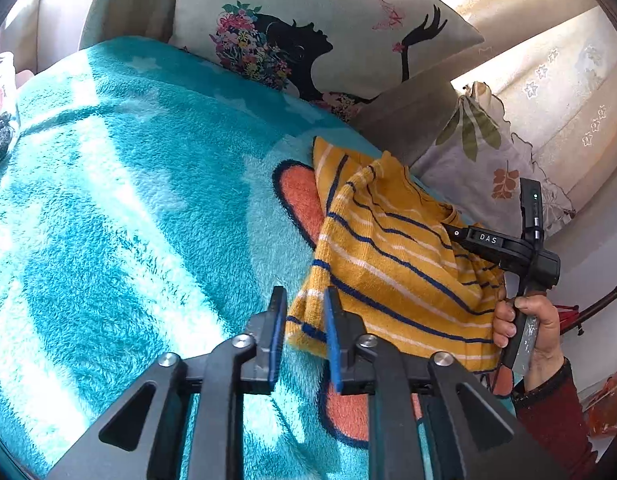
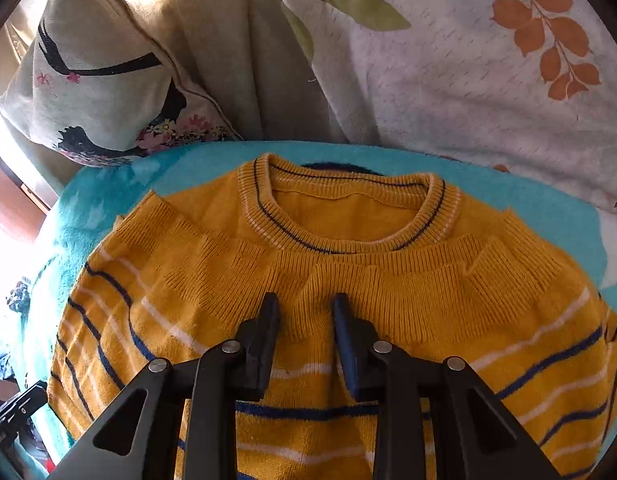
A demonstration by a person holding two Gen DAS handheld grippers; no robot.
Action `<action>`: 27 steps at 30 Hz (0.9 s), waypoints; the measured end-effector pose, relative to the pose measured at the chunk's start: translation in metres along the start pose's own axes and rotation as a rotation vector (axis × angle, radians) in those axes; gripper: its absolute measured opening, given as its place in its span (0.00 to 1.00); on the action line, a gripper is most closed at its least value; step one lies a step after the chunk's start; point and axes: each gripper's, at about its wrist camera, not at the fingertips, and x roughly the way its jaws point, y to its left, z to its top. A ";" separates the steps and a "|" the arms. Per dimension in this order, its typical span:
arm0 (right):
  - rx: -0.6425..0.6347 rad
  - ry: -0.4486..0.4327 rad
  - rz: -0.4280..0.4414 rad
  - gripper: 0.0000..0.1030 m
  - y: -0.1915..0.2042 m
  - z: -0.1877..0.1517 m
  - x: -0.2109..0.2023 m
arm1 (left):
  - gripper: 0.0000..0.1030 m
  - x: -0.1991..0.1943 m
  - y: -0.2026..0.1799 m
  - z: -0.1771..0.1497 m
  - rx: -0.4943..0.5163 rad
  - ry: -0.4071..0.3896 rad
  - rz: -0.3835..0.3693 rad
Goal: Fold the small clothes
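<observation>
Yellow knit sweater (image 2: pixel 348 280) with navy and white stripes is lying on a teal fleece blanket (image 1: pixel 128 200), round ribbed collar (image 2: pixel 340 208) facing away from the right gripper's fingers. In the left wrist view the same sweater (image 1: pixel 388 264) is sitting ahead and to the right of the fingers, partly bunched, one rumpled part standing up at its far end.

Right gripper (image 2: pixel 306 312) is hanging over the chest of the sweater, just short of the collar. Its jaws are standing narrowly apart with only flat knit showing below the gap; nothing is pinched between the pads. Whether the tips are touching the fabric, cannot tell.

Left gripper (image 1: pixel 306 304) is poised at the sweater's near left corner. Its jaws are also narrowly apart. The blue-padded right finger (image 1: pixel 333 332) is overlapping the striped hem edge; the hem is showing in the gap, but the pads are not pressing on it.

Beyond the left fingers, to the right, a hand (image 1: pixel 528 328) in a dark red sleeve (image 1: pixel 556 420) is gripping the handle of the other gripper unit.

Past the fingertips, a cushion printed with a black silhouette and flowers (image 1: pixel 308 32) is leaning at the blanket's far edge, and a leaf-print pillow (image 2: pixel 468 60) is sitting beside it.
</observation>
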 end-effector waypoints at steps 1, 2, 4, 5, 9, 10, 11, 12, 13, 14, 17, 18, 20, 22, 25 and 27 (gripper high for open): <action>-0.006 -0.019 -0.002 0.29 0.004 0.000 -0.009 | 0.28 0.000 0.002 0.000 -0.006 -0.007 -0.004; -0.011 -0.042 0.003 0.29 0.008 -0.001 -0.017 | 0.31 0.000 0.002 0.001 -0.011 -0.012 -0.006; -0.028 -0.090 0.041 0.33 0.025 -0.004 -0.037 | 0.34 0.006 0.002 0.002 -0.017 -0.007 -0.013; -0.039 -0.097 0.070 0.36 0.033 -0.005 -0.043 | 0.36 0.010 0.001 0.002 -0.022 0.000 -0.021; -0.117 -0.019 0.240 0.48 0.084 -0.009 -0.036 | 0.41 0.031 -0.010 -0.006 -0.038 0.044 -0.078; -0.128 0.006 0.265 0.48 0.094 -0.010 -0.030 | 0.37 0.034 -0.014 -0.011 -0.038 0.061 -0.089; -0.139 0.031 0.273 0.49 0.105 -0.011 -0.022 | 0.17 0.037 -0.017 -0.017 -0.040 0.069 -0.093; -0.153 0.052 0.269 0.52 0.117 -0.013 -0.012 | 0.06 0.039 -0.018 -0.022 -0.043 0.082 -0.096; -0.164 0.065 0.262 0.53 0.125 -0.013 -0.004 | 0.06 0.040 -0.019 -0.026 -0.053 0.084 -0.103; -0.174 0.082 0.254 0.53 0.134 -0.014 0.005 | 0.06 0.038 -0.019 -0.029 -0.064 0.074 -0.105; -0.187 0.122 0.227 0.54 0.154 -0.021 0.029 | 0.06 0.030 -0.020 -0.032 -0.056 0.061 -0.060; -0.198 0.115 0.205 0.58 0.160 -0.024 0.034 | 0.06 0.026 -0.020 -0.032 -0.052 0.055 -0.036; -0.227 0.095 0.184 0.68 0.168 -0.028 0.037 | 0.07 0.013 -0.018 -0.034 -0.048 0.035 -0.007; -0.268 0.082 0.132 0.73 0.179 -0.034 0.039 | 0.17 -0.004 -0.013 -0.037 -0.058 0.013 0.006; -0.320 0.066 0.075 0.75 0.186 -0.040 0.041 | 0.36 -0.029 -0.006 -0.043 -0.058 -0.043 0.070; -0.327 0.052 0.066 0.80 0.190 -0.043 0.042 | 0.40 -0.042 -0.005 -0.044 -0.031 -0.074 0.154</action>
